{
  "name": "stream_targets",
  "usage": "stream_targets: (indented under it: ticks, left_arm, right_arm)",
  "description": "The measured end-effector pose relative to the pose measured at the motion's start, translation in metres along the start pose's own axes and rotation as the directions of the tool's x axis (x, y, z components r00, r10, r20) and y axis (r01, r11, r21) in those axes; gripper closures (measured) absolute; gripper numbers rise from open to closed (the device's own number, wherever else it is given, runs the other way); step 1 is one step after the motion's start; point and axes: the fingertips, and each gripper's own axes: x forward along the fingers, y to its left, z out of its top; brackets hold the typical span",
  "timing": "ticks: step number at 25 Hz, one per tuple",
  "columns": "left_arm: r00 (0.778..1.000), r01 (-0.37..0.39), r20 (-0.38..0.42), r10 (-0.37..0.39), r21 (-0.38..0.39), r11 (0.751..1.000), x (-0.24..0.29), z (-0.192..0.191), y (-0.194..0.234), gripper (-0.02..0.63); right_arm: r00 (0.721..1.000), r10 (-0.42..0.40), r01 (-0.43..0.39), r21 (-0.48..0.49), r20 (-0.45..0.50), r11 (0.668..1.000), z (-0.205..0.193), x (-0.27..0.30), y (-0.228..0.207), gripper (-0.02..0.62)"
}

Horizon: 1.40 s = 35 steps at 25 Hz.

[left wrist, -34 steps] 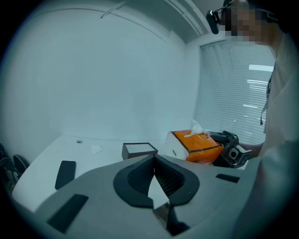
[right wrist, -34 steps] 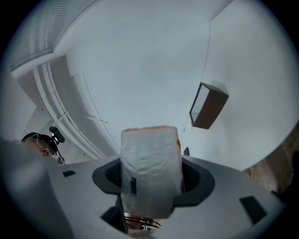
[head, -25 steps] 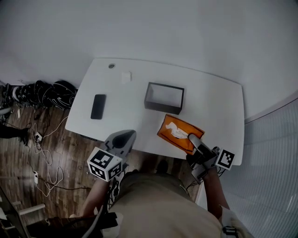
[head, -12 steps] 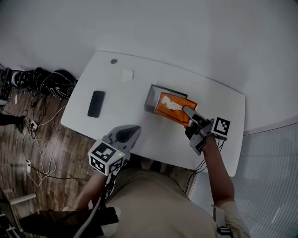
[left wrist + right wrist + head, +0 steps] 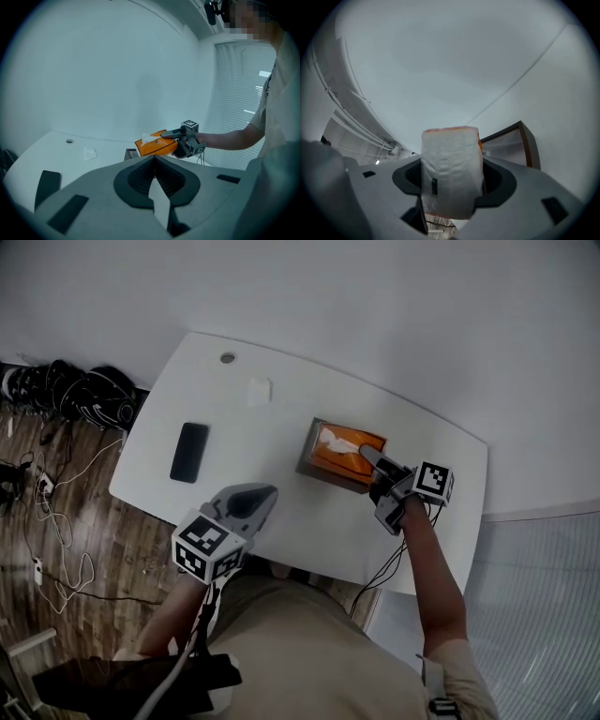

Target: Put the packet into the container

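An orange tissue packet (image 5: 342, 444) with white tissue at its top is held over the dark open container (image 5: 326, 477), partly inside its rim. My right gripper (image 5: 367, 457) is shut on the packet's near end. In the right gripper view the packet (image 5: 450, 173) fills the gap between the jaws, with the container's wall (image 5: 520, 140) just beyond. The left gripper view shows the packet (image 5: 154, 144), the right gripper (image 5: 167, 139) and the container (image 5: 130, 153) from the side. My left gripper (image 5: 261, 498) hangs over the table's front edge, jaws together and holding nothing.
On the white table (image 5: 272, 512) lie a black phone (image 5: 189, 452), a small white paper scrap (image 5: 259, 391) and a round cable hole (image 5: 228, 358). Black bags and cables (image 5: 75, 404) sit on the wooden floor to the left. A wall stands behind the table.
The right gripper carried the packet from the table's front right edge back to the container and lowered it onto its opening. The left gripper edged forward over the table's front edge.
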Motion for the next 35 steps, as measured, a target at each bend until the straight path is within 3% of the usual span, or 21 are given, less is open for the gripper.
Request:
stream_targets:
  ticks: [5, 18, 22, 27, 35]
  left_arm:
    - [1.0, 0.0, -0.005, 0.0, -0.019, 1.0, 0.001, -0.009, 0.017, 0.594]
    - [0.999, 0.026, -0.026, -0.027, -0.015, 1.0, 0.006, -0.011, 0.011, 0.594]
    - [0.999, 0.041, -0.027, -0.041, -0.012, 0.999, 0.007, -0.01, 0.004, 0.594]
    - [0.999, 0.04, -0.024, -0.04, -0.018, 0.999, 0.014, -0.011, 0.007, 0.594]
    - [0.999, 0.039, -0.023, -0.04, -0.035, 0.999, 0.018, -0.014, 0.012, 0.594]
  right_arm:
    - [0.997, 0.005, -0.005, -0.01, -0.078, 1.0, -0.003, 0.024, -0.012, 0.333]
    - [0.993, -0.055, 0.062, 0.06, -0.109, 0.996, -0.007, 0.032, -0.04, 0.328]
    - [0.988, -0.098, 0.101, 0.021, -0.117, 0.995, -0.006, 0.03, -0.039, 0.322]
    - [0.955, -0.255, 0.237, -0.127, -0.149, 0.963, -0.007, 0.026, -0.058, 0.298]
    - [0.953, -0.271, 0.256, -0.118, -0.138, 0.959, -0.001, 0.019, -0.064, 0.288]
